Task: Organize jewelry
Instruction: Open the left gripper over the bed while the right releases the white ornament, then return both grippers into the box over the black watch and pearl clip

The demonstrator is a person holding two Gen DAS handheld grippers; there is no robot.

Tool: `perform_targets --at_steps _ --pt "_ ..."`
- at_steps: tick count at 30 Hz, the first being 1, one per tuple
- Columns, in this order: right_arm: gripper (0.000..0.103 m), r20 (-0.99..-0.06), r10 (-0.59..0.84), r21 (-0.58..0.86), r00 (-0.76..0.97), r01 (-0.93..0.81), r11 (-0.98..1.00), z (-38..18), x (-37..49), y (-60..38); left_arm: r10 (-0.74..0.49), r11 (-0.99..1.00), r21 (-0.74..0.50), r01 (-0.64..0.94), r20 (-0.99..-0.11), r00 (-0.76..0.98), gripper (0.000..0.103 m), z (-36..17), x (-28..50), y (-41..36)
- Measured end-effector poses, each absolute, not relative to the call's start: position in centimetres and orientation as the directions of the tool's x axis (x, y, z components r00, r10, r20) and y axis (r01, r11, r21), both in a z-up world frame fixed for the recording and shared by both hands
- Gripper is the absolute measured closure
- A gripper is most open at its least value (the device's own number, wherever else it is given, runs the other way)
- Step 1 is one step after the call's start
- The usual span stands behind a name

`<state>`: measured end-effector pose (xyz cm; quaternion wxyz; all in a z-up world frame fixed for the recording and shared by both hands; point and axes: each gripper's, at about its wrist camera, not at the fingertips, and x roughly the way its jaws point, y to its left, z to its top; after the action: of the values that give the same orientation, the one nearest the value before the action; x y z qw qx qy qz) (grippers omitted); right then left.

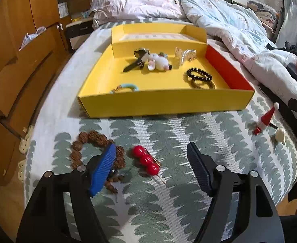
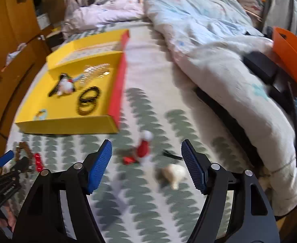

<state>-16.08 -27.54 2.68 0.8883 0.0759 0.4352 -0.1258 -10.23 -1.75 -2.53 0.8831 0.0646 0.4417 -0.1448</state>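
A yellow tray with a red side wall lies on the bed and holds a black bead bracelet, a watch, a white plush charm, a pearl clip and a blue ring. My left gripper is open over a red three-ball hair pin, with a brown bead bracelet by its left finger. My right gripper is open, just above a red-and-white Santa hair clip and a cream shell-shaped clip. The tray also shows in the right wrist view, blurred.
A crumpled duvet covers the far and right side of the bed. Wooden cabinets stand to the left. An orange container sits at the far right. The sheet has a green leaf pattern.
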Motion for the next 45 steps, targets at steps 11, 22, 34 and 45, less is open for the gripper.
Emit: perform_targets --at_steps 11,22,34,45 --pt "0.019 -0.768 -0.041 0.032 0.639 0.102 0.994 4.2 -8.5 -20.9 -0.251 0.947 -0.073 0.312 -0.776 0.579 0.017 0.2 -6.3 0.5" --pt "0.017 -0.819 -0.012 0.058 0.574 0.105 0.993 2.0 1.6 -19.5 -0.175 0.973 -0.057 0.224 -0.814 0.554 0.012 0.7 3.2 0.1" --pt "0.017 -0.859 -0.013 0.081 0.512 0.161 0.984 -1.0 8.7 -21.5 -0.13 0.981 -0.041 0.191 -0.867 0.481 0.012 -1.7 10.8 -3.4" --pt "0.017 -0.878 -0.06 0.031 0.476 0.182 0.983 -2.6 12.1 -22.1 -0.136 0.983 -0.066 0.17 -0.885 0.445 0.012 -4.2 15.9 -4.8"
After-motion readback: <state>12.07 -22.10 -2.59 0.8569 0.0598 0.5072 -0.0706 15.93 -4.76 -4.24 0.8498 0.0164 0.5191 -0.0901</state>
